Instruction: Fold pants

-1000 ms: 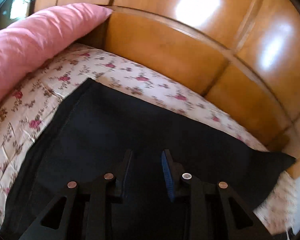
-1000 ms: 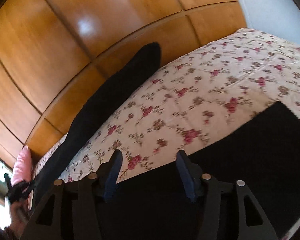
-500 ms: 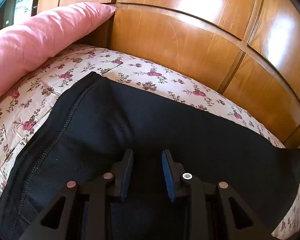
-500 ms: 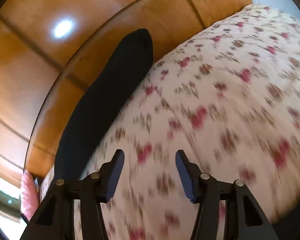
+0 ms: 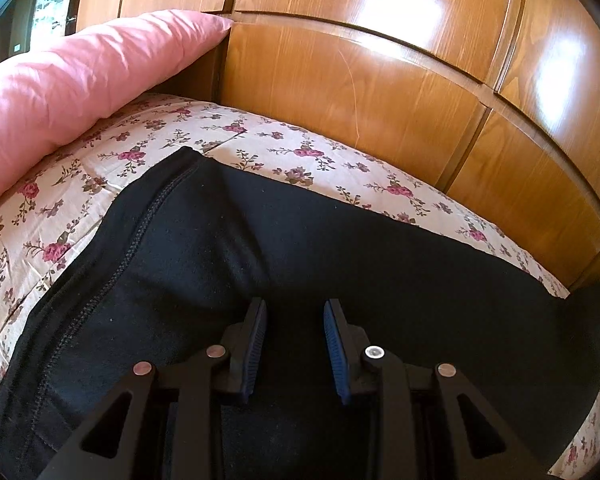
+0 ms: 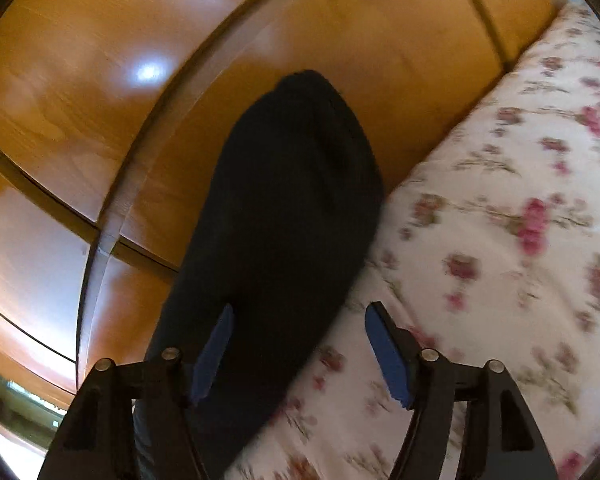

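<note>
Black pants lie spread across a floral bedsheet, with a stitched seam running down their left part. My left gripper is low over the middle of the fabric, jaws apart. A crease runs up from its left fingertip, and nothing shows gripped between the blue pads. In the blurred right wrist view, one narrow end of the pants reaches the bed's edge against the wood. My right gripper hangs open above it, the left finger over the black cloth and the right finger over the sheet.
A pink pillow leans at the back left against the glossy wooden panelling that borders the bed's far side. The same panelling fills the left of the right wrist view. A window shows at the far left.
My right gripper has swept across the flowered sheet, from over black fabric to the pants' narrow end by the wood. My left gripper sank slightly toward the pants, then held still.
</note>
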Tool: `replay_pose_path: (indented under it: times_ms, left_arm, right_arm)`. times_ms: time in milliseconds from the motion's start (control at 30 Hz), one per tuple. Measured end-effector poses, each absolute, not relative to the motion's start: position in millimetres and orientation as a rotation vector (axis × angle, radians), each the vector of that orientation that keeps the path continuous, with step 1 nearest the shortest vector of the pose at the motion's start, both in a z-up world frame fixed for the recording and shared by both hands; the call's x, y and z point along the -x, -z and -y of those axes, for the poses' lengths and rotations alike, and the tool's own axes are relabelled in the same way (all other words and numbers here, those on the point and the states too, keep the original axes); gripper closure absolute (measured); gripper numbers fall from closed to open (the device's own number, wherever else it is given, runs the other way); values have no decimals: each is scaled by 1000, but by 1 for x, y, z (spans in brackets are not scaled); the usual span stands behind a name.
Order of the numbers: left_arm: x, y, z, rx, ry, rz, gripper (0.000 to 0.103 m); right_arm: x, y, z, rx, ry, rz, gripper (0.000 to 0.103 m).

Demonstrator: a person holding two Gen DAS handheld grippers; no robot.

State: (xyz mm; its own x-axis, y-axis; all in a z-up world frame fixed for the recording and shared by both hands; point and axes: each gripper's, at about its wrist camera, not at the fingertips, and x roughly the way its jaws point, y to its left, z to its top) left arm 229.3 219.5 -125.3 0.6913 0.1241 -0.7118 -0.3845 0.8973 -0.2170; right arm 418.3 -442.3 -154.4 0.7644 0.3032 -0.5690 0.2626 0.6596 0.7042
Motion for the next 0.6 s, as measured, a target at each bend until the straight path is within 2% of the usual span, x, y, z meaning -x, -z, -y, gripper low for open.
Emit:
replay_pose_path:
  times_ms: [33,67,100,133,300,467,600]
  left_arm:
    - [-229,125,-220,368,-291,-758,73]
    - [-229,125,-220,369,-291,-756,73]
    - [-229,125,-220,370,-290,-755,73]
    - [-229,125,-220,372,-289,-755,73]
    - [-229,126,-222,381,-285,-749,73]
    - [-228,125,-223,390,-281,-747,73]
    - [-228,125,-222,396,-281,-746,73]
  right_arm:
    - [-427,155,437,-859,-42,-736,61]
    - [-434,157,434,-850,-38,-761,78]
    - [-438,157,430,-845,-28,-778,86]
    - [-438,154,428,-838,-32,-764,89]
    - [-403,118,428,-811,-27,-633,91]
    - [-331,58,428,-711,44,-552,91]
    - [-273,32,427,-663,171,-603,92]
